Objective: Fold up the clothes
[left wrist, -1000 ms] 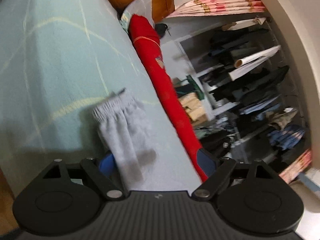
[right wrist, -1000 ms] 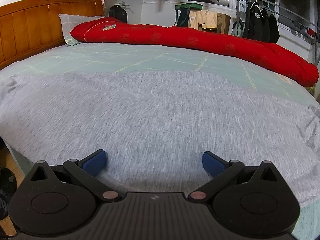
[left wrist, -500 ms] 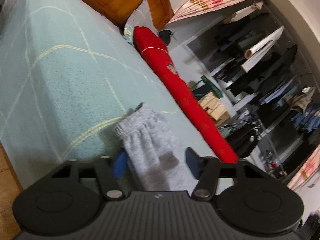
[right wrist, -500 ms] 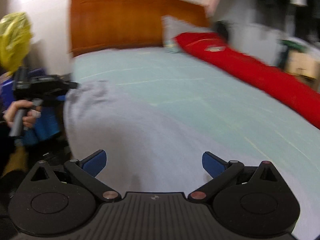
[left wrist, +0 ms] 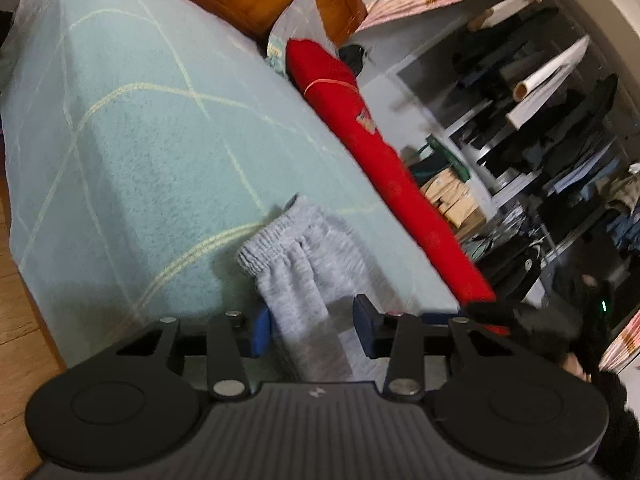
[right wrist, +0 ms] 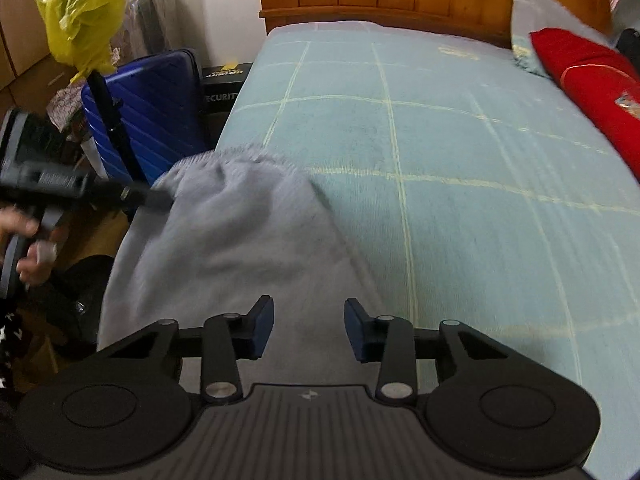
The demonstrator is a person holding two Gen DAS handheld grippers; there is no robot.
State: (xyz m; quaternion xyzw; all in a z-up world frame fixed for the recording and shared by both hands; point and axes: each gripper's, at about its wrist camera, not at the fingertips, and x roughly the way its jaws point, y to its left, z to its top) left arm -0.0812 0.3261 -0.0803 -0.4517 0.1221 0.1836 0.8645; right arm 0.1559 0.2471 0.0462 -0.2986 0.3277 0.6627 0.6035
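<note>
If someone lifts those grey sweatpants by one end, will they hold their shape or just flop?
Probably flop: the grey sweatpants already sag and bunch over the bed edge. They look light, since the gathered waistband rumples easily. The fleecy knit seems unlikely to slip from the closing left gripper, with cloth between its pads.

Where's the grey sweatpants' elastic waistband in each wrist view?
Left wrist: the waistband sits low centre, just above the left claw, whose closing jaws have grey cloth between them.
Right wrist: the waistband is left of centre, at the bed's near-left edge, blurred, with the left claw reaching it from the left.
Shared landmark: the red rolled blanket along the bed's far side.
</note>
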